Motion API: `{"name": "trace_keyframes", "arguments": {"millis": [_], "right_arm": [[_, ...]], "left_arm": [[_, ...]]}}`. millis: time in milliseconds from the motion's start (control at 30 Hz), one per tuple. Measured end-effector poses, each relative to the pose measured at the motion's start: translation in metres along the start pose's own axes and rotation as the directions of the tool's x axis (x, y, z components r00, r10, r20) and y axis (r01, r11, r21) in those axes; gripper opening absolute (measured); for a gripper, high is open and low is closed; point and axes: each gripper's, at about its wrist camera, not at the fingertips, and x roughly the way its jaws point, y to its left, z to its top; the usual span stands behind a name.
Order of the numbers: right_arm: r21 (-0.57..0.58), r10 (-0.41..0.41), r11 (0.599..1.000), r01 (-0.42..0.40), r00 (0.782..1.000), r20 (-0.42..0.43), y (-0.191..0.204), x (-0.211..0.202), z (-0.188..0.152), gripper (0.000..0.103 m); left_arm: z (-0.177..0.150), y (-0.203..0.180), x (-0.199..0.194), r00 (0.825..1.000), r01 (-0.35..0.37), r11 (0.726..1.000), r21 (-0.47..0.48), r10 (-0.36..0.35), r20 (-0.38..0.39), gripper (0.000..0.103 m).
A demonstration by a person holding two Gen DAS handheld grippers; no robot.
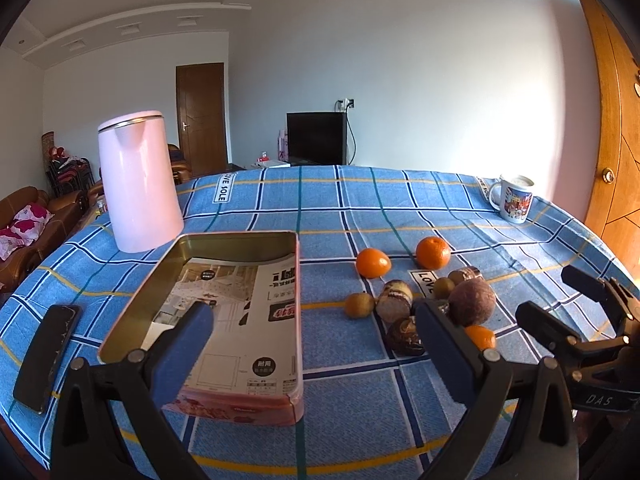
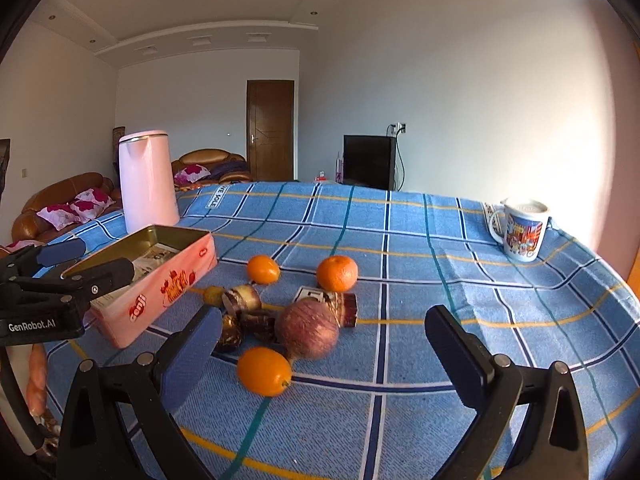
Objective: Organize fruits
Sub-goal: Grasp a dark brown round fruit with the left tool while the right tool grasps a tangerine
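a pale pink kettle (image 1: 138, 184) stands near the left edge of the blue checked tabletop (image 1: 360, 208). one pink rectangular tin (image 1: 224, 308) lies open, with the left claw (image 1: 316, 332) wide above it. three orange citrus fruits (image 2: 338, 273) ring a brownish apple (image 2: 307, 334); right claw (image 2: 320, 344) wide, empty. one printed mug (image 2: 522, 232) sits near the far right edge.

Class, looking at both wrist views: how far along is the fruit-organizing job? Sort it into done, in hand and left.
Done: nothing; the pink tin holds only a printed paper sheet.
In hand: nothing; the left gripper and right gripper are both open and empty.
Left: all of it. The oranges, the big reddish fruit and the small brown ones lie on the tablecloth.
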Motion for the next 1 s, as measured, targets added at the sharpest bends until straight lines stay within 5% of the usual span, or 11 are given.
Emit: {"name": "trace_keyframes", "arguments": {"millis": [200,333,600,700,800,1000], "right_arm": [[0.004,0.058,0.998,-0.058,0.995,-0.081,0.003,0.011,-0.010,0.100],[-0.005,0.106,0.994,-0.108,0.983,-0.148,0.011,0.023,-0.017,0.083],[0.021,0.160,0.987,-0.160,0.951,-0.264,0.017,0.046,-0.022,0.068],[0.030,0.180,0.983,-0.179,0.935,-0.305,0.017,0.053,-0.023,0.052],[0.019,0.204,0.978,-0.208,0.932,-0.301,0.020,0.050,-0.024,0.041],[0.044,0.206,0.979,-0.201,0.953,-0.221,0.002,0.031,-0.028,0.041]], "left_arm": [[-0.006,-0.014,0.005,0.999,0.033,0.999,0.033,-0.032,-0.015,0.103],[-0.006,-0.013,0.006,0.999,0.033,0.999,0.026,-0.032,-0.021,0.103],[-0.009,-0.016,0.011,0.998,0.046,0.998,0.033,-0.044,-0.037,0.103],[-0.012,-0.020,0.014,0.998,0.054,0.998,0.042,-0.052,-0.047,0.103],[-0.013,-0.025,0.013,0.997,0.056,0.997,0.057,-0.053,-0.049,0.103],[-0.011,-0.036,0.018,0.995,0.074,0.995,0.073,-0.069,-0.067,0.103]]}}
